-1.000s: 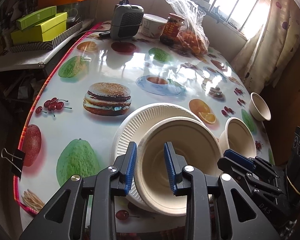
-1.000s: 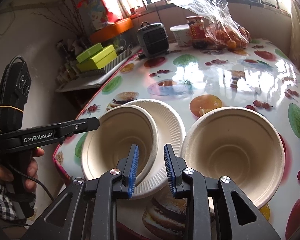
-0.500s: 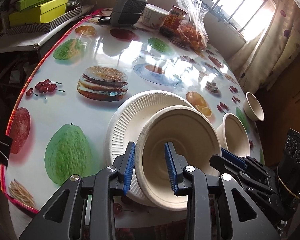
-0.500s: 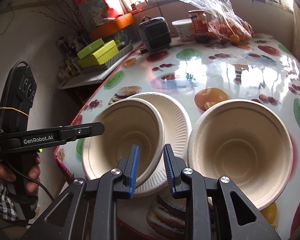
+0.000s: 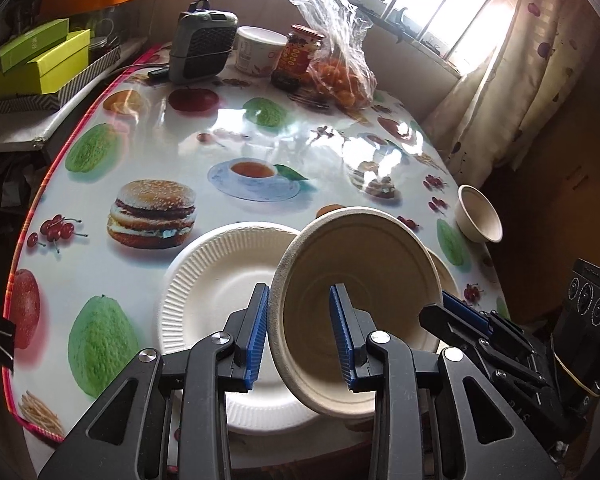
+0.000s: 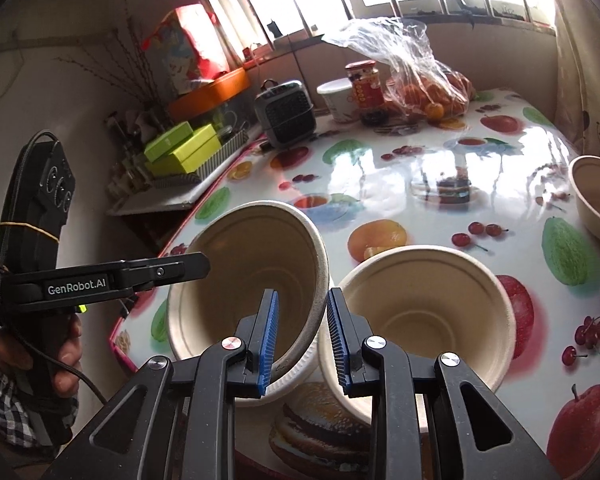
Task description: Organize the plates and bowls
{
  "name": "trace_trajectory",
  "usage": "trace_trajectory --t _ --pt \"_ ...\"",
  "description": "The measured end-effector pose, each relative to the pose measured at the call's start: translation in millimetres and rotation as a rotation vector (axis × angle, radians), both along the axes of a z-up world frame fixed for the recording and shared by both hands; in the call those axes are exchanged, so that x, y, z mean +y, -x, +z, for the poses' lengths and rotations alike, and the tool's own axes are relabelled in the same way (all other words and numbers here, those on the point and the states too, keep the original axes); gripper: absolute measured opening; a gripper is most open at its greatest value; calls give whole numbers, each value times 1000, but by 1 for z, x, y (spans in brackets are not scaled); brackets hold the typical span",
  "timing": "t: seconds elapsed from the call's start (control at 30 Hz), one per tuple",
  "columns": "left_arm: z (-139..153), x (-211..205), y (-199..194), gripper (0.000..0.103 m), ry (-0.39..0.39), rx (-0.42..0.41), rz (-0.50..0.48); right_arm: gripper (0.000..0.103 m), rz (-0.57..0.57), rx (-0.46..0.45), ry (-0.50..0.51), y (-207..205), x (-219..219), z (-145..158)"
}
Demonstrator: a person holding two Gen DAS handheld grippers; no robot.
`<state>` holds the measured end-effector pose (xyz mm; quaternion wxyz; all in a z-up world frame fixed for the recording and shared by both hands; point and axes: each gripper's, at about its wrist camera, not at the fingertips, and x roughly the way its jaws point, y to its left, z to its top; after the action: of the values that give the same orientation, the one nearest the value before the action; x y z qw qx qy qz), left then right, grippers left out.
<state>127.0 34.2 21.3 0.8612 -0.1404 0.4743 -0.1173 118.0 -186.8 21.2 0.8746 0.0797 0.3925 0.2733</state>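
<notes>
A beige paper bowl (image 5: 364, 280) is lifted and tilted above a white ribbed paper plate (image 5: 224, 280). My left gripper (image 5: 300, 340) straddles the bowl's near rim, left pad against its outer wall, right pad inside with a gap. My right gripper (image 6: 300, 340) straddles the same bowl's (image 6: 252, 280) opposite rim, with small gaps at the pads. A second large bowl (image 6: 424, 312) sits on the table right of it. A small bowl (image 5: 480, 220) stands at the table's right edge.
At the far side of the fruit-print table (image 5: 172, 128) stand a grey heater (image 5: 202, 52), a white tub (image 5: 258, 52), a red jar (image 5: 298, 58) and a bag of oranges (image 5: 340, 68). Green boxes (image 5: 36, 60) lie on a shelf at left.
The large bowl has risen off the plate and tilted up, uncovering most of the plate. Both grippers stay at its rim and rose with it.
</notes>
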Motion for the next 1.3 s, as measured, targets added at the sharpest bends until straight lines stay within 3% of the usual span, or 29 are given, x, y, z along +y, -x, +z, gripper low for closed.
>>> trace_trajectory --t 0.43,0.73,1.17,1.3 --pt "6 -70 -26 31 -2 9 -128 25 -134 -12 -8 -4 -68 9" --pt "-9 -98 -36 31 -31 60 -165 25 -179 23 -1 -9 -91 -2" --pt "-29 -104 -48 33 -74 111 -158 26 -189 84 26 -20 -94 -25" --pt "-33 -103 -51 35 -80 122 -151 32 -196 96 20 -23 -97 -29"
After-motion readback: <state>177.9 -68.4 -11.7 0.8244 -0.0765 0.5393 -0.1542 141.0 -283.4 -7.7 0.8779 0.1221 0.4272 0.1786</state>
